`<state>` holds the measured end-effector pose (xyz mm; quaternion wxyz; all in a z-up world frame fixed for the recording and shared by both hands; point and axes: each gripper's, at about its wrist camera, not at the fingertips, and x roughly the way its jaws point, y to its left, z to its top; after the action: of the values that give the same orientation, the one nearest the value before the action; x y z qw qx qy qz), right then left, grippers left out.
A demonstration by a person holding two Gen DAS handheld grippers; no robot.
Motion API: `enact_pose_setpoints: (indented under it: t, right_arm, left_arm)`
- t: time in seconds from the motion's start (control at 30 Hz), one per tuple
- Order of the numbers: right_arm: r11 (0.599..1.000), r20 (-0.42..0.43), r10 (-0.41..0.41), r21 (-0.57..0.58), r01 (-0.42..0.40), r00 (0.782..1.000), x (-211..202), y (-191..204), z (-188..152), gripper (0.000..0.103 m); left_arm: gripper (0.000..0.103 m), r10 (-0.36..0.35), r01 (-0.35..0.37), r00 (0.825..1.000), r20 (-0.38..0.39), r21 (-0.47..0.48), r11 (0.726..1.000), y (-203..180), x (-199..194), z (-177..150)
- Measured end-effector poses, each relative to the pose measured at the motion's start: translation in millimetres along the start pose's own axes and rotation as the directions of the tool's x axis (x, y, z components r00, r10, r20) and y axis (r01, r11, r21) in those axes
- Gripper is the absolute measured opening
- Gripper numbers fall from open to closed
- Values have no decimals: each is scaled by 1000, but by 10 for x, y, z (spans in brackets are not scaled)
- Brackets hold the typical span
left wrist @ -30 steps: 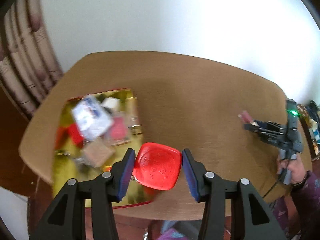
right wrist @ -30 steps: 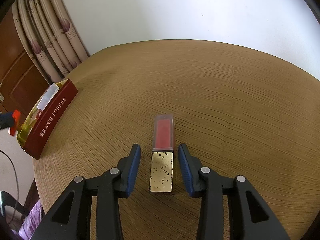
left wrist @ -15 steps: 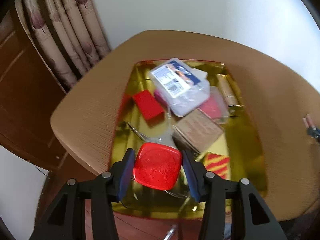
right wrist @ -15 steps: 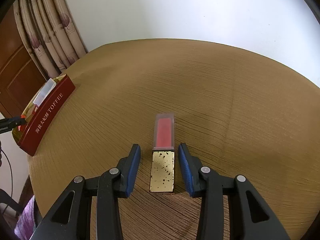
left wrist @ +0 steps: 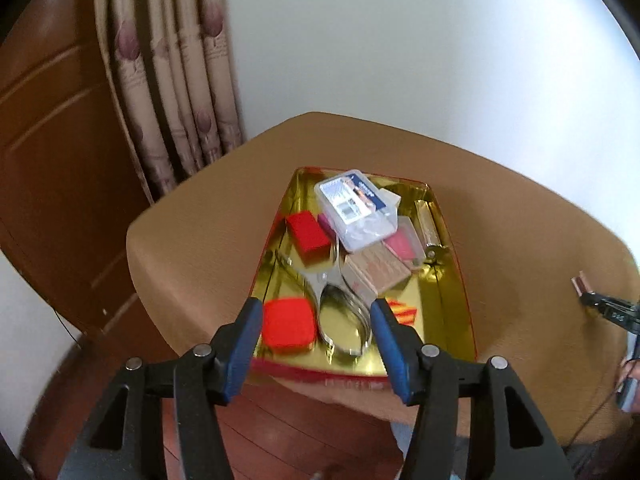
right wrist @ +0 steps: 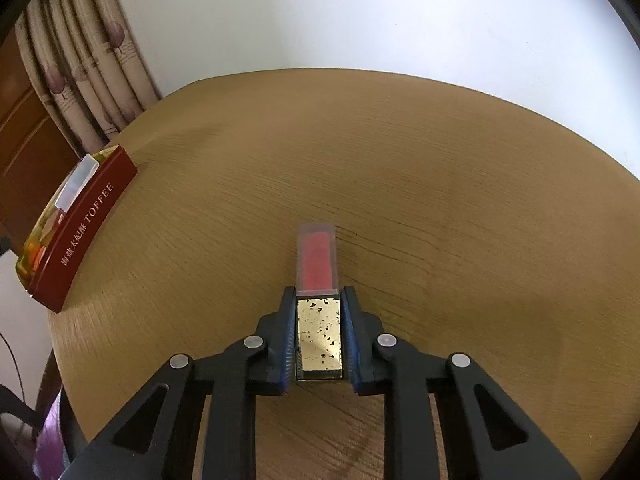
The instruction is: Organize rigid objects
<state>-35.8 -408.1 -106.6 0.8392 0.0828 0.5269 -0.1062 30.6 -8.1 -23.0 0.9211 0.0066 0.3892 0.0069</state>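
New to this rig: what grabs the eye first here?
The gold tray at the table's near-left corner, piled with boxes, spoons and a red lid under the open left gripper. Across the table, the right gripper is shut on a lipstick case, gold cap between its pads.

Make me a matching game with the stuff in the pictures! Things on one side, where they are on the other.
Things:
1. red square lid
2. gold-capped tube
3. clear plastic box
4. spoons

Places:
A. on top of the pile at the tin's far end
B. clamped in the right gripper
C. near left corner of the tin
D. lying beside the red square lid

Pairs: 1-C, 2-B, 3-A, 4-D
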Motion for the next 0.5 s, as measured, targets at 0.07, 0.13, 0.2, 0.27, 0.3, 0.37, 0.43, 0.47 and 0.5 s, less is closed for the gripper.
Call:
enact_pose_setpoints:
  t: [0.07, 0.13, 0.2, 0.27, 0.3, 0.37, 0.43, 0.47, 0.5]
  right_arm:
    - [1000, -12, -12, 13, 12, 1000, -19, 7, -7, 19]
    - [1000, -12, -11, 28, 11, 1000, -78, 31, -13, 19]
    - [999, 5, 25, 39, -25, 1000, -193, 120, 19, 19]
    - [999, 24, 49, 20, -50, 998, -322, 310, 102, 19]
    - [995, 35, 92, 23, -93, 995, -387, 420, 161, 19]
    - [986, 54, 167, 8, -168, 984, -505, 689, 293, 19]
    - [969, 51, 249, -19, -248, 967, -571, 1022, 435, 19]
    - [958, 45, 285, -24, -284, 958, -568, 1164, 496, 19]
    - [944, 32, 330, -29, -329, 943, -544, 1346, 570, 19]
  left_arm:
    - [57, 2, -2, 1000, -2, -7, 1000, 38, -26, -72]
    - [57, -1, 1, 1000, -9, -13, 1000, 76, -38, -125]
    - [57, 6, -6, 1000, 0, -22, 1000, 115, -73, -170]
    - [57, 13, -12, 1000, 19, -26, 1000, 133, -114, -181]
    - [57, 15, -14, 999, 31, -26, 1000, 140, -138, -188]
    - [57, 12, -10, 999, 46, -34, 999, 148, -170, -207]
    - [57, 13, -12, 999, 47, -25, 1000, 135, -149, -230]
    - [57, 14, -13, 999, 37, -14, 1000, 120, -127, -237]
    - [57, 14, -14, 1000, 28, -7, 1000, 115, -114, -233]
